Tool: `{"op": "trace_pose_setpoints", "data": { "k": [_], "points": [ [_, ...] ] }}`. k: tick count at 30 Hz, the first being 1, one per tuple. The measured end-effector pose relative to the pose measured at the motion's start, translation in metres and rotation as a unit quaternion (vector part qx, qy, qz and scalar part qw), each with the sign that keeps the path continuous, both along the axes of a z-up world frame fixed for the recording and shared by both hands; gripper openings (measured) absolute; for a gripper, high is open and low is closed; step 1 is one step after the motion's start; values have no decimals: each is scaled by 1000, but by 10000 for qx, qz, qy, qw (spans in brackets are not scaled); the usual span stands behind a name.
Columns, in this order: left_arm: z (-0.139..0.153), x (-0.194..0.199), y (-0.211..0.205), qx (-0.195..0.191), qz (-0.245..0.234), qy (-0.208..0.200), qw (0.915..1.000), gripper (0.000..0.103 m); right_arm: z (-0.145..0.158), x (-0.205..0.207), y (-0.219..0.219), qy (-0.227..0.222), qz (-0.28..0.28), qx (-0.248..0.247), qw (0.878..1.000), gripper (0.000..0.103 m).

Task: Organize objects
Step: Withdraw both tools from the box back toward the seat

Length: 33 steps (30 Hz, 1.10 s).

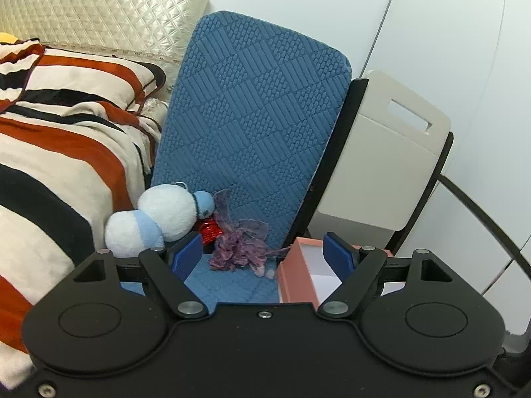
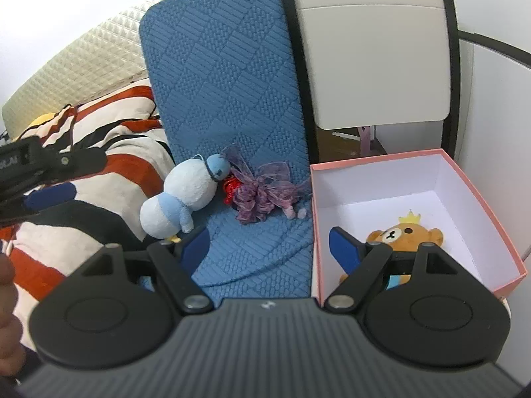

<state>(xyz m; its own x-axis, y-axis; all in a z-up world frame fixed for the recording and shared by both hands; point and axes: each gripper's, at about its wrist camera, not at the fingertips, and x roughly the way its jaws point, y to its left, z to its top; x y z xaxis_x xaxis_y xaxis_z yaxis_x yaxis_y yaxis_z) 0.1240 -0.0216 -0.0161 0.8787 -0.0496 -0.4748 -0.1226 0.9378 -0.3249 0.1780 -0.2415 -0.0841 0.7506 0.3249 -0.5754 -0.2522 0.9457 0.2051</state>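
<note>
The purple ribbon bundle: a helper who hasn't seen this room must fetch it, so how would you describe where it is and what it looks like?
Find the blue textured cushion leaning beside the striped blanket. At its foot, between the white and blue plush toy and the pink box, lies the purple ribbon bundle. It is the only gauzy, crumpled purple thing there; a shiny red item beside it is partly hidden.

a blue mat (image 2: 225, 76) carries a white-and-blue plush (image 2: 182, 195), a purple ribbon bundle (image 2: 262, 192) and a red foil thing (image 2: 229, 189). the pink box (image 2: 491, 219) sits just beside it, the striped blanket (image 2: 99, 172) opposite.
</note>
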Motion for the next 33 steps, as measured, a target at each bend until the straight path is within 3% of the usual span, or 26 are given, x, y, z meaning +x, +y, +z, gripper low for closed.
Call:
{"op": "trace_pose_setpoints", "data": {
  "k": [15, 33],
  "points": [
    [-21, -15, 28, 176, 147, 131, 9997, 80, -27, -2, 25, 115, 294, 231, 9992, 81],
    [-89, 32, 7, 355, -36, 383, 9986, 80, -87, 26, 15, 176, 208, 187, 9995, 81]
  ]
}}
